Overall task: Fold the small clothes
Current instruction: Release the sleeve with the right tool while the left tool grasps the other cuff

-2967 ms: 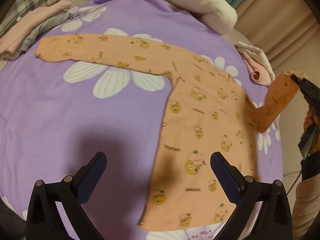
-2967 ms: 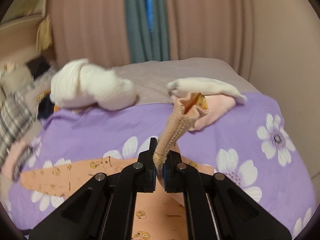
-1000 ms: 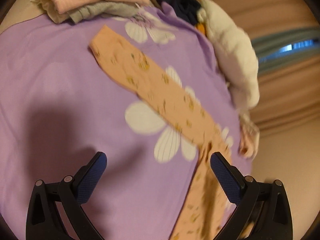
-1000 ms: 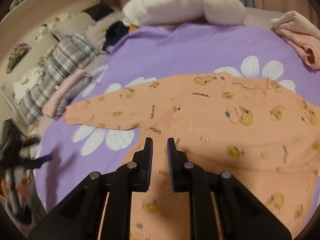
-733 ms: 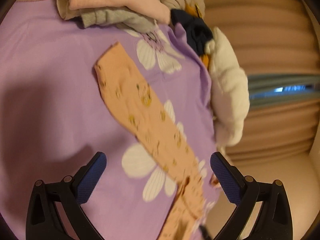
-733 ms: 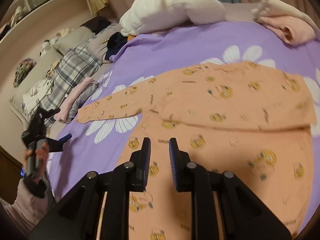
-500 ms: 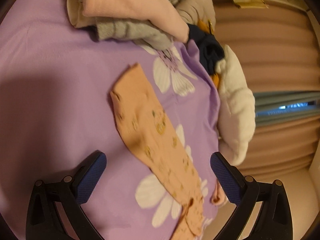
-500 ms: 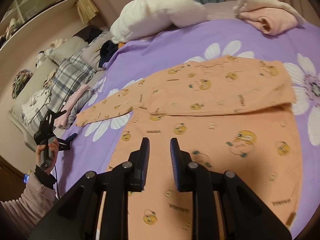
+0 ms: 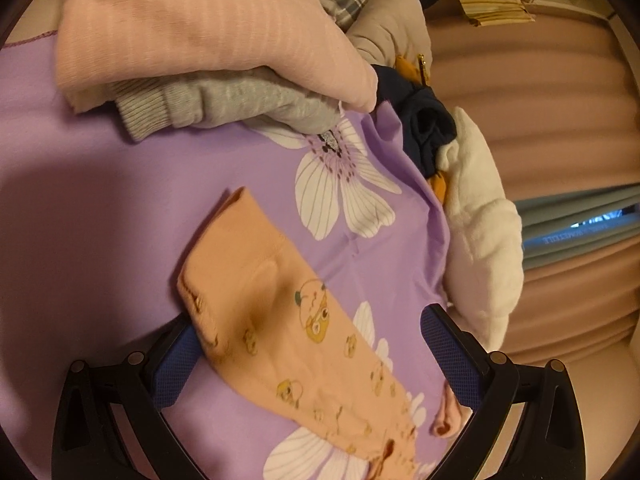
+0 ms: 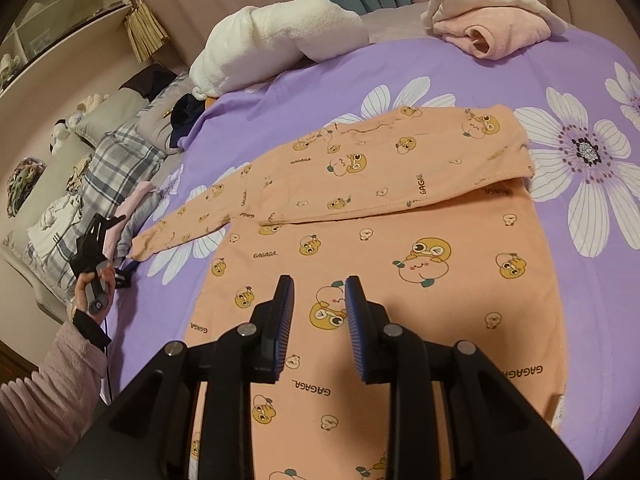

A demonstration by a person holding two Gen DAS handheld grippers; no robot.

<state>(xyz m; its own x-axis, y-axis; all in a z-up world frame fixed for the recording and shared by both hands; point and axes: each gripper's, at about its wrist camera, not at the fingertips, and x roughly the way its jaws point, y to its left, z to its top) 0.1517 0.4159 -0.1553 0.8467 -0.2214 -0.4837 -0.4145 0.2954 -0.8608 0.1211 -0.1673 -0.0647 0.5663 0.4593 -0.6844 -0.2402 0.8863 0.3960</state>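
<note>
One orange top (image 10: 400,240) lies flat on the purple flowered sheet (image 10: 580,80) of the bed; one sleeve (image 10: 400,168) is folded across its chest, the other (image 9: 256,292) stretches out sideways. Two folded piles: pink-and-grey (image 9: 200,40) at the sleeve's end, pink-and-cream (image 10: 492,24) at the far corner. One white fleece bundle (image 10: 280,40).

Left gripper (image 9: 312,356): jaws wide apart, the cuff of the outstretched sleeve between them, lapping over the left pad. Right gripper (image 10: 318,320): jaws opening, above the top's body, nothing between them.

Half a second ago the cuff lay well ahead of the left jaws, and the right jaws stood narrower.
</note>
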